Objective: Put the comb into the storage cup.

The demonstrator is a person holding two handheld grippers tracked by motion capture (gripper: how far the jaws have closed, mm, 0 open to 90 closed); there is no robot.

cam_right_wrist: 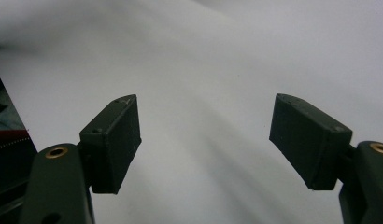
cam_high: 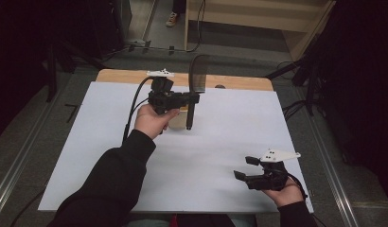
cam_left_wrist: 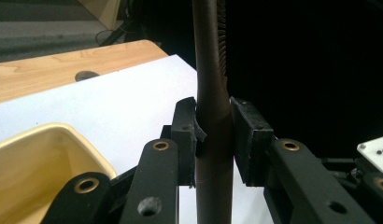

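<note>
My left gripper (cam_high: pixel 192 98) is raised over the far middle of the table and is shut on the handle of a dark long-handled utensil (cam_high: pixel 191 113). The utensil stands upright, with its flat head (cam_high: pixel 199 71) on top and its lower end hanging above the sheet. In the left gripper view both pads (cam_left_wrist: pixel 248 135) press on the brown-black handle (cam_left_wrist: pixel 212 93), whose upper edge is ridged. A tan bin (cam_left_wrist: pixel 35 163) sits just below and beside that hand, mostly hidden (cam_high: pixel 175 120). My right gripper (cam_high: pixel 245 167) rests low at the near right, jaws open and nothing between them (cam_right_wrist: pixel 206 140).
A white sheet (cam_high: pixel 220 142) covers most of the wooden table (cam_high: pixel 121 75), which shows as a strip at the far edge. Dark floor, stands and cables surround the table. A person's shoe (cam_high: pixel 171 19) shows on the floor far behind.
</note>
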